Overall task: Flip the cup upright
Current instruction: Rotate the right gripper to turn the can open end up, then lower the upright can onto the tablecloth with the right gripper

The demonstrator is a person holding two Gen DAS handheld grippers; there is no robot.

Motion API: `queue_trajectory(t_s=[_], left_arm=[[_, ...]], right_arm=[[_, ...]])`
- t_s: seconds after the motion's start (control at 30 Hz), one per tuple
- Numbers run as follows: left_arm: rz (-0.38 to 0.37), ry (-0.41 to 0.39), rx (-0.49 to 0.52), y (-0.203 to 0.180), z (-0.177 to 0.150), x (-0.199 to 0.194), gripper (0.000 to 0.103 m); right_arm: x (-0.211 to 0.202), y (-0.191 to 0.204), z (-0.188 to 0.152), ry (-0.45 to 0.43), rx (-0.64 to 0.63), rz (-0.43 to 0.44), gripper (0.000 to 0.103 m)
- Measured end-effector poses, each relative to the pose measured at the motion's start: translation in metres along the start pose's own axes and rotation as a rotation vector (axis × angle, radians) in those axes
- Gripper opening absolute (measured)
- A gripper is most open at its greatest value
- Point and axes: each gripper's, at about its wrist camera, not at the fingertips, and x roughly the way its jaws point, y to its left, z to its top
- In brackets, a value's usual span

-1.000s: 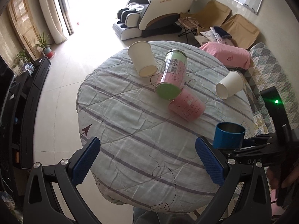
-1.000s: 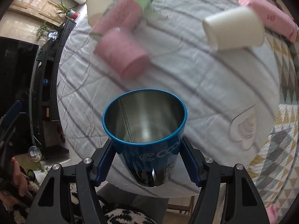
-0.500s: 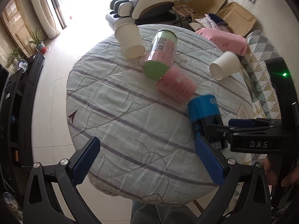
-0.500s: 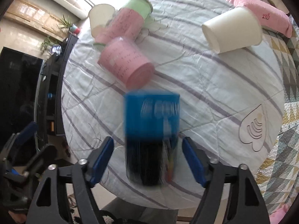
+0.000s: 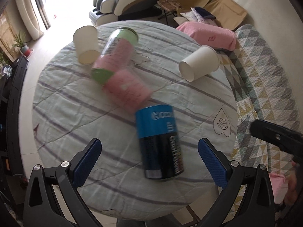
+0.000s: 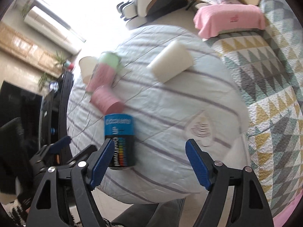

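Observation:
The blue and black cup [image 5: 160,141] stands mouth-down on the round striped table [image 5: 79,102], near its front edge, with its lettering upside down. It also shows in the right wrist view [image 6: 119,141]. My left gripper [image 5: 149,159] is open and empty, its fingers either side of the cup and a little nearer than it. My right gripper [image 6: 148,162] is open and empty, with the cup just beyond its left finger [image 6: 100,162]. The right gripper's body shows at the right edge of the left wrist view [image 5: 274,135].
A pink cup [image 5: 126,89], a pink and green canister [image 5: 115,54] and two white paper cups [image 5: 87,44] [image 5: 198,65] lie on their sides farther back. A pink cushion [image 5: 210,36] and a patterned quilt [image 5: 265,87] are to the right.
The right gripper turned the blue cup from mouth-up to mouth-down, set it on the table, opened and drew back to the right. The left gripper moved in around the cup.

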Motion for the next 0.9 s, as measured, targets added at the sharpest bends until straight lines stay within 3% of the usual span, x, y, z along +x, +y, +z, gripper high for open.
queue_trajectory(t_s=[0.33, 0.4, 0.43, 0.47, 0.63, 0.9], left_arm=[[0.066, 0.072, -0.044, -0.02, 0.024, 0.051, 0.102], [0.124, 0.082, -0.028, -0.021, 0.026, 0.061, 0.093], [0.14, 0.096, -0.023, -0.021, 0.027, 0.066, 0.08], [0.145, 0.116, -0.022, -0.019, 0.027, 0.072, 0.074], [0.118, 0.126, -0.03, -0.017, 0.025, 0.077, 0.07], [0.039, 0.065, -0.044, -0.015, 0.025, 0.039, 0.069]], right_arm=[[-0.008, -0.055, -0.006, 0.008, 0.087, 0.007, 0.079], [-0.003, -0.063, -0.005, 0.019, 0.096, 0.008, 0.079], [0.0, -0.067, -0.004, 0.026, 0.099, 0.008, 0.079], [0.004, -0.07, -0.003, 0.032, 0.102, 0.01, 0.079], [0.019, -0.077, 0.004, 0.055, 0.108, 0.027, 0.079], [0.029, -0.067, 0.015, 0.059, 0.077, 0.05, 0.079]])
